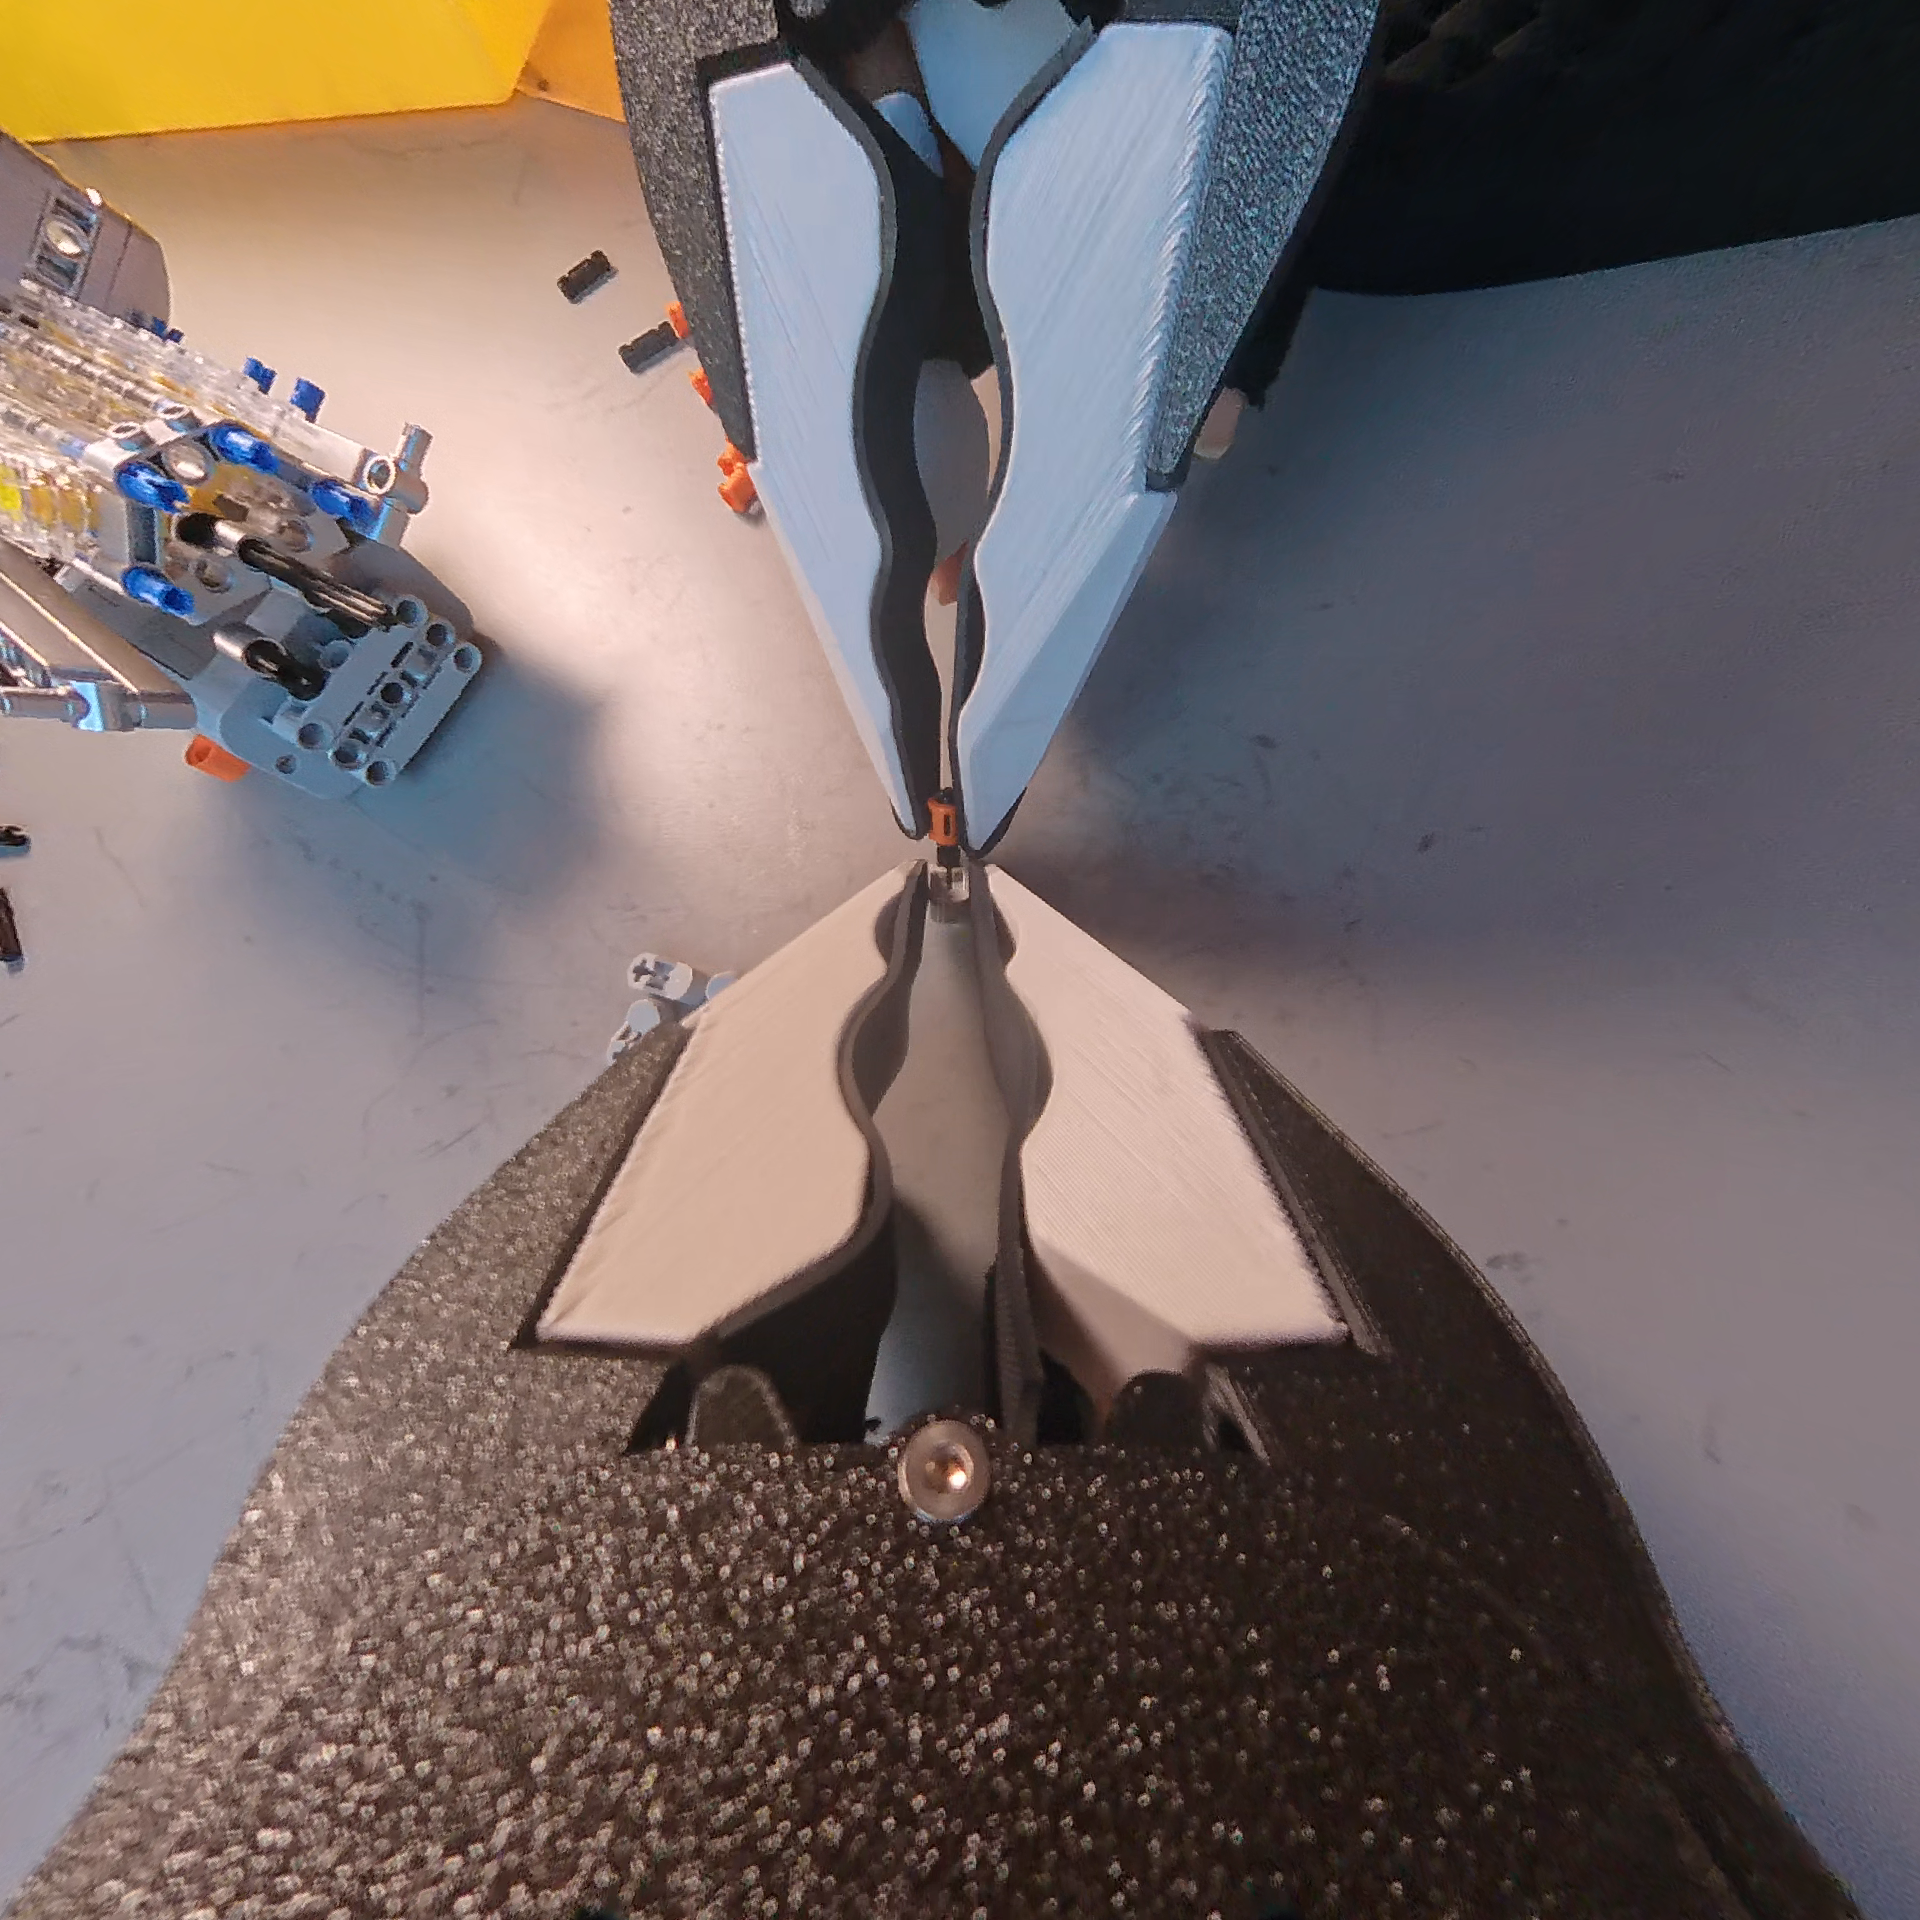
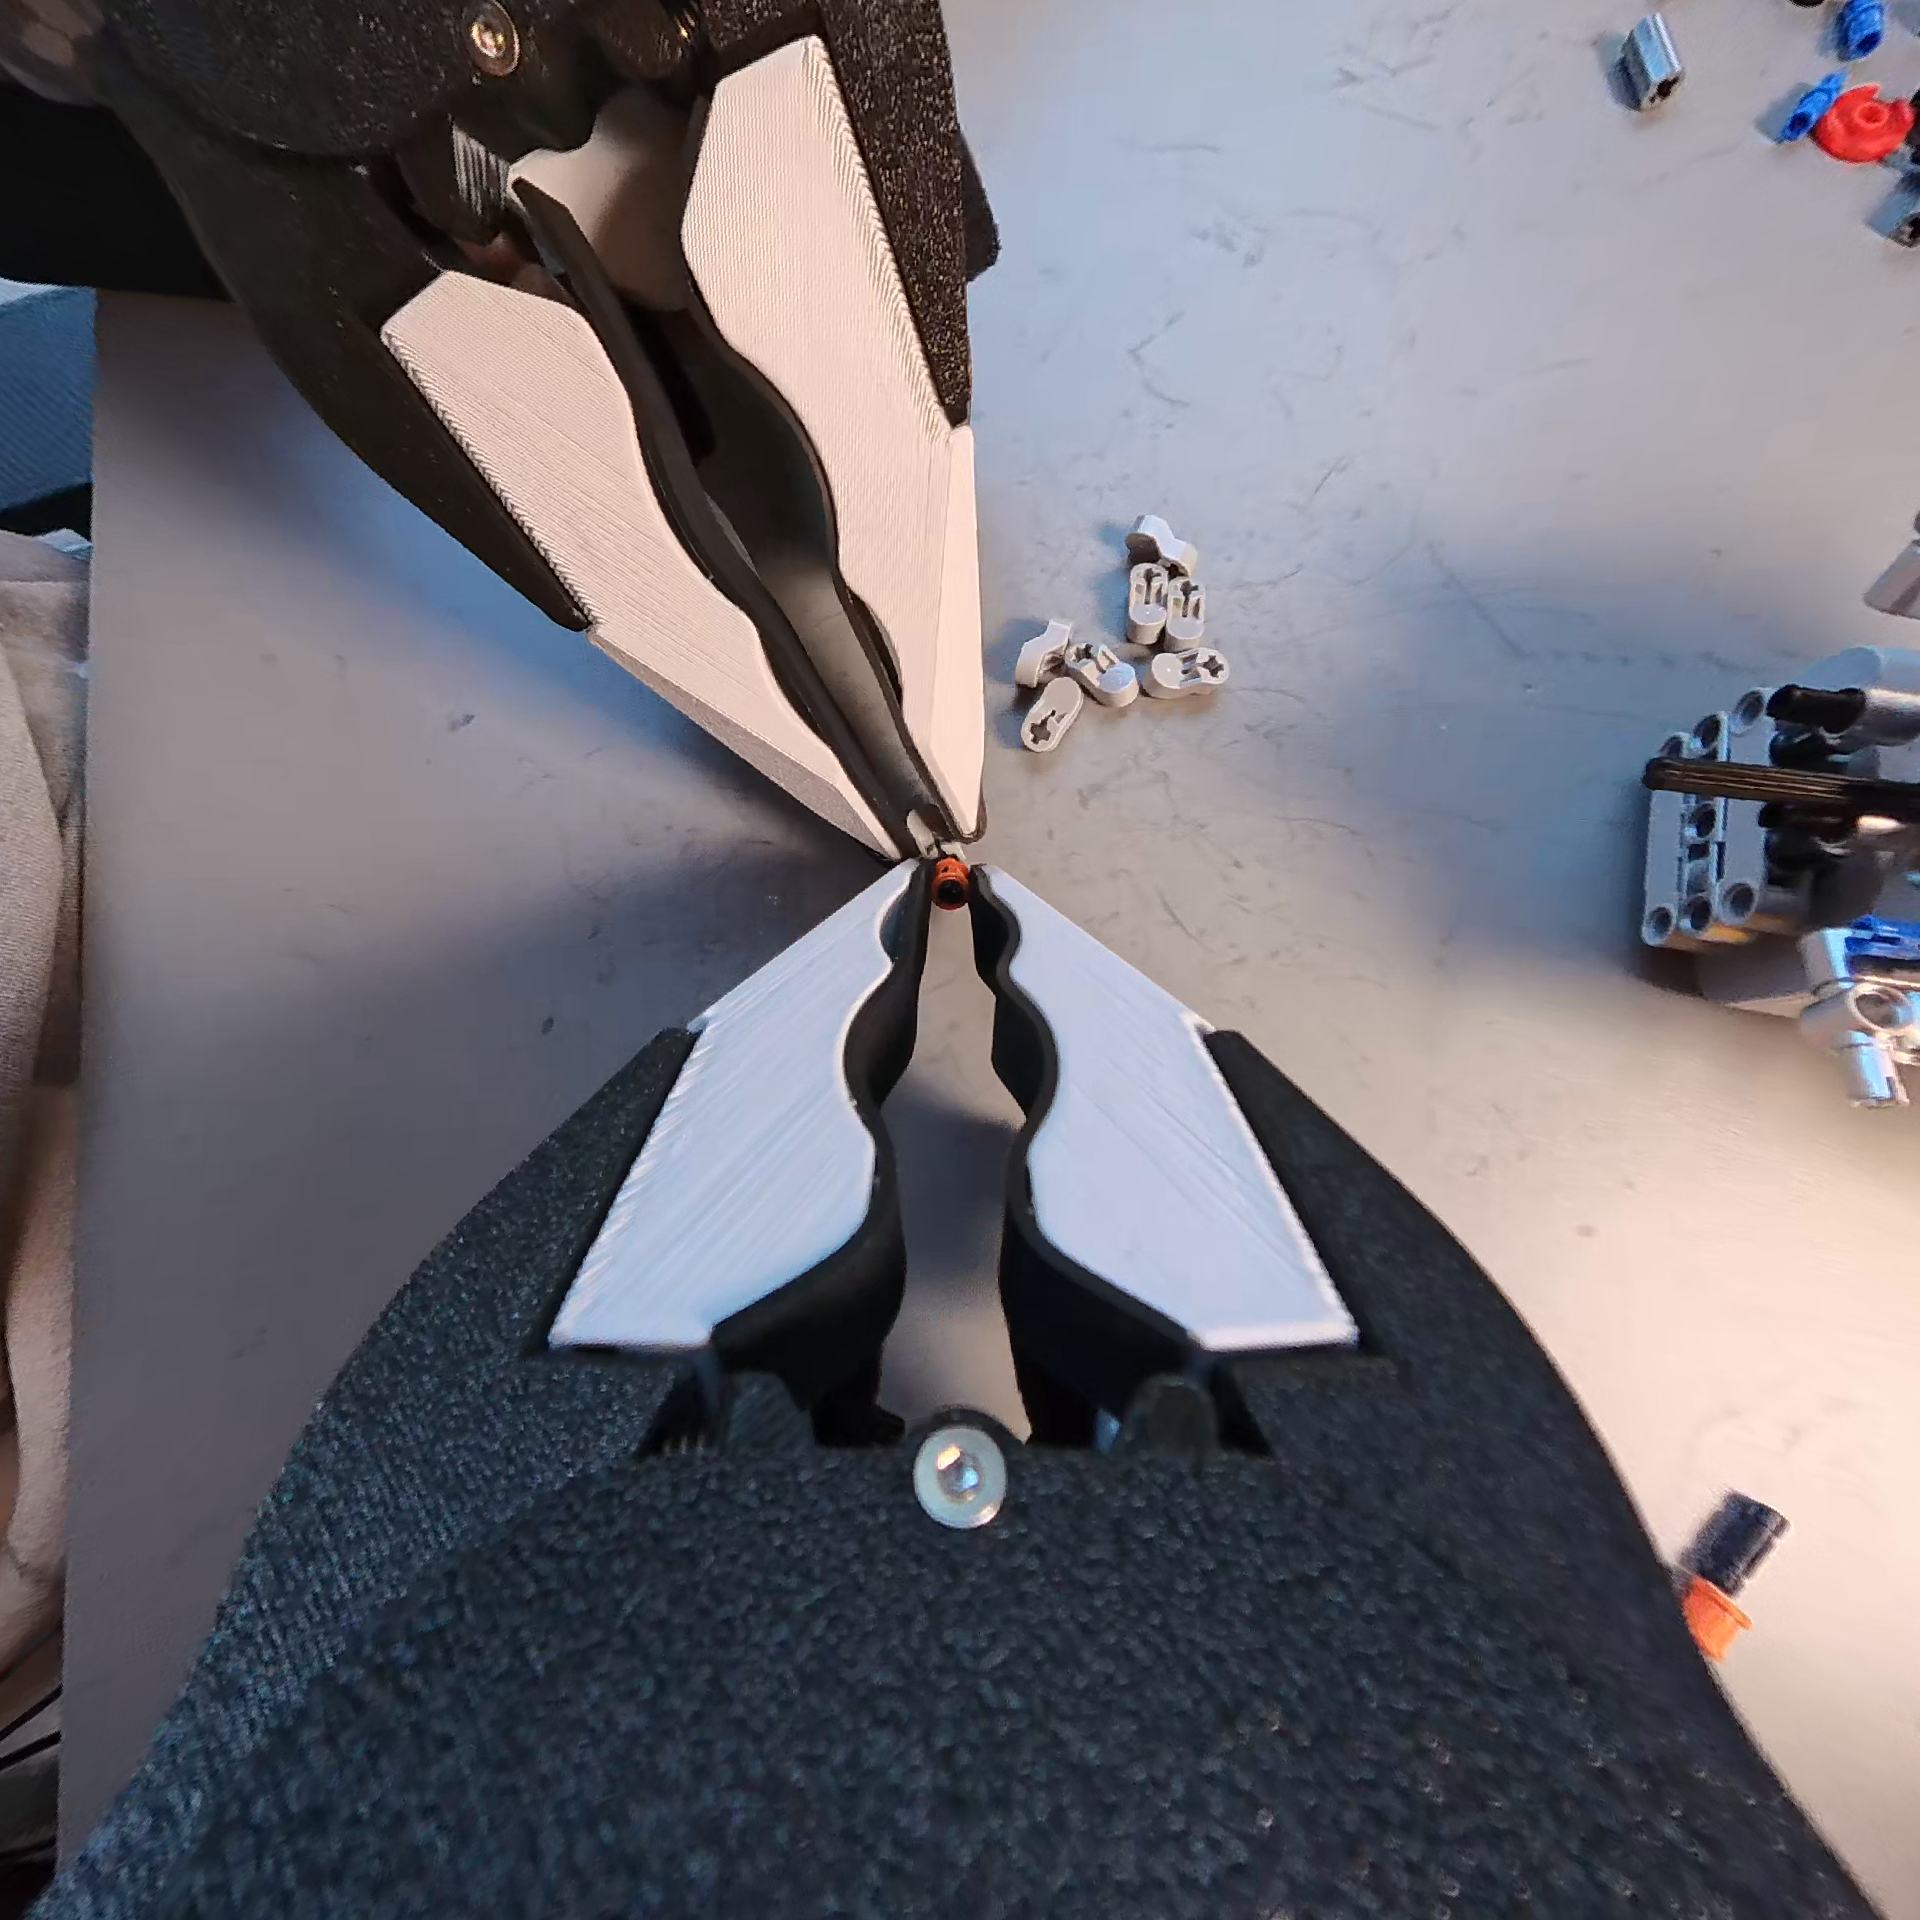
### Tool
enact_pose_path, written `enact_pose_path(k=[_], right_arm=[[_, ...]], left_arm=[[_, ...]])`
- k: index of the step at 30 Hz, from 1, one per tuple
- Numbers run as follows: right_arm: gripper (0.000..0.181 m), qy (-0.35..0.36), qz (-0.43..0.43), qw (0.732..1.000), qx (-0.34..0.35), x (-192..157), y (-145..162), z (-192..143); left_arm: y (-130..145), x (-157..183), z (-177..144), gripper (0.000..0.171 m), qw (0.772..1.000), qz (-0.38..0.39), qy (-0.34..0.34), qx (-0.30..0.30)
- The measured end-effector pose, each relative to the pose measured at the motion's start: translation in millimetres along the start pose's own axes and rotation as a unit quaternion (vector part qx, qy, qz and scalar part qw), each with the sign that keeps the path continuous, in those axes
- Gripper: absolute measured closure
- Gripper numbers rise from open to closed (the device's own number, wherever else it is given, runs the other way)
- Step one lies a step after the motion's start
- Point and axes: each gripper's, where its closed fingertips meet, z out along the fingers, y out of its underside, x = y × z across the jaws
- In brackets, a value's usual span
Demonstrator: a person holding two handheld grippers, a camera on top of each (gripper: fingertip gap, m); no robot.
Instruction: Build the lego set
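Observation:
In the left wrist view my left gripper (image 1: 951,878) is shut on a small grey connector (image 1: 948,885) at its very tips. My right gripper (image 1: 943,831) comes in from the top, tip to tip with it, shut on a small orange pin with a black end (image 1: 943,821). The pin's black end meets the grey connector. In the right wrist view my right gripper (image 2: 948,881) pinches the orange pin (image 2: 948,876), and the left gripper (image 2: 935,840) reaches in from the upper left with the grey connector (image 2: 923,831). Both are held above the grey table (image 1: 1455,727).
A grey brick-built model with blue pins (image 1: 260,582) lies at the left; it also shows at the right of the right wrist view (image 2: 1787,821). A yellow bin (image 1: 260,62) stands behind. Loose black pins (image 1: 587,275), grey connectors (image 2: 1132,644), an orange-black pin (image 2: 1725,1569) and red and blue parts (image 2: 1860,125) lie about. My two grippers' fingertips are within a few centimetres of each other.

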Motion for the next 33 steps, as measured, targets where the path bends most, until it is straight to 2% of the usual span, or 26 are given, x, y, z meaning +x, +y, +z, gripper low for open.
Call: enact_pose_path(k=[14,23,33], right_arm=[[0.175,-0.011,-0.002,1.0,0.005,-2,0,-2],[0.175,-0.035,-0.009,0.997,0.065,-11,-18,-13],[0.175,-0.057,-0.006,0.995,0.081,-17,-19,-18]], left_arm=[[1,0,-3,0.163,1.0,0.004,0.002,0.003],[-12,2,-13,0.169,0.999,0.003,0.005,0.046],[-19,7,-15,0.169,0.997,0.036,0.0,0.065]])
